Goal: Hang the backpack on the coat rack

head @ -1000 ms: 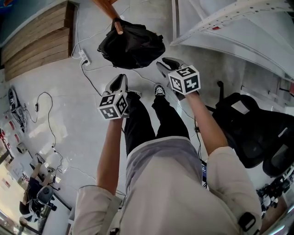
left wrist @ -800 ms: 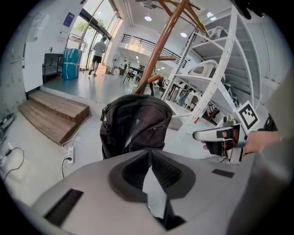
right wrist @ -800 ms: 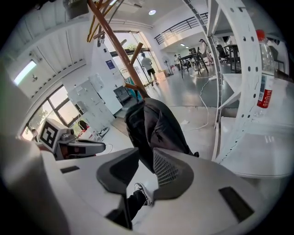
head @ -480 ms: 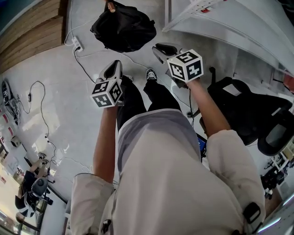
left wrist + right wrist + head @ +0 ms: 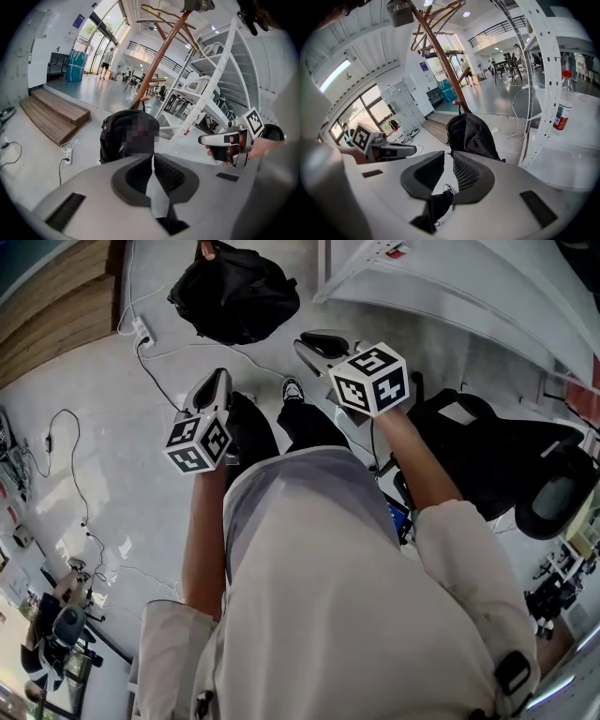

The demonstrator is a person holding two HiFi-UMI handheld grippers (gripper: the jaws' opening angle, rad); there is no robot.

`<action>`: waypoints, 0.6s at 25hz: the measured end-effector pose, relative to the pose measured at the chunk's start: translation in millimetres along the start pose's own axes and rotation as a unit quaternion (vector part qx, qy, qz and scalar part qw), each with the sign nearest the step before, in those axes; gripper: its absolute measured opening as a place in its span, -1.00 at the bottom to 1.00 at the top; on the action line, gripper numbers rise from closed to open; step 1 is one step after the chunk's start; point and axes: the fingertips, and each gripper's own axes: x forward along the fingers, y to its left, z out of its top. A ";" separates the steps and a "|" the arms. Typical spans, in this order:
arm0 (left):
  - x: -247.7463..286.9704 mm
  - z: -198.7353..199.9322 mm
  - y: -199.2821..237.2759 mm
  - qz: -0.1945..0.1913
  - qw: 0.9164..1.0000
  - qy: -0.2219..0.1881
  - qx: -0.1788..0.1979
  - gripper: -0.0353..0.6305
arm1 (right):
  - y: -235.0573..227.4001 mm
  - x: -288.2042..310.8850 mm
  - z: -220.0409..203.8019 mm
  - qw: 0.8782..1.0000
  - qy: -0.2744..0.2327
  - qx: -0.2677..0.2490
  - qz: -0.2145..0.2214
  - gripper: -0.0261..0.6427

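Head view looks down over the person's shoulders at both arms held out, the left tongs [image 5: 218, 381] and right tongs [image 5: 314, 341] side by side and apart, each with its marker cube turned toward the camera. Ahead of both tongs, well beyond their tips, the black backpack [image 5: 234, 296] sits on the pale floor [image 5: 112, 456], not yet hung up. A power strip [image 5: 142, 331] lies on the floor ahead and to the left of the left tongs, with wooden steps [image 5: 56, 306] further left. A black office chair [image 5: 487, 456] stands to the right of the right tongs.

Left gripper view shows the left tongs drawn together at the tips, with nothing between them. Straight past them the backpack stands upright at the foot of the coat rack [image 5: 161, 54], whose brown pole slants up to curved hooks overhead.

Right gripper view shows the right tongs at a narrow gap; its jaws have just been closing, and nothing is caught between them. Only the person's shoe [image 5: 446, 188] shows through the slit. The backpack is ahead and slightly right of that gap. White shelving [image 5: 543, 70] rises to the right of these tongs, with a water bottle [image 5: 561, 110] on one shelf
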 end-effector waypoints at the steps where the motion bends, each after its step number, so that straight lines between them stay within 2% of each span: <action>1: -4.4 1.1 -2.6 0.001 1.000 -0.004 -0.002 -0.83 | 2.2 -2.7 1.1 1.000 -0.003 0.001 -0.002 -0.72; 7: -28.1 15.0 -14.1 0.007 0.999 -0.034 -0.005 -0.83 | 20.6 -20.5 9.5 1.000 -0.019 -0.012 0.000 -0.72; 15: -53.0 37.1 -20.0 0.027 0.997 -0.070 0.025 -0.83 | 38.3 -43.3 17.1 0.999 -0.028 -0.031 0.010 -0.72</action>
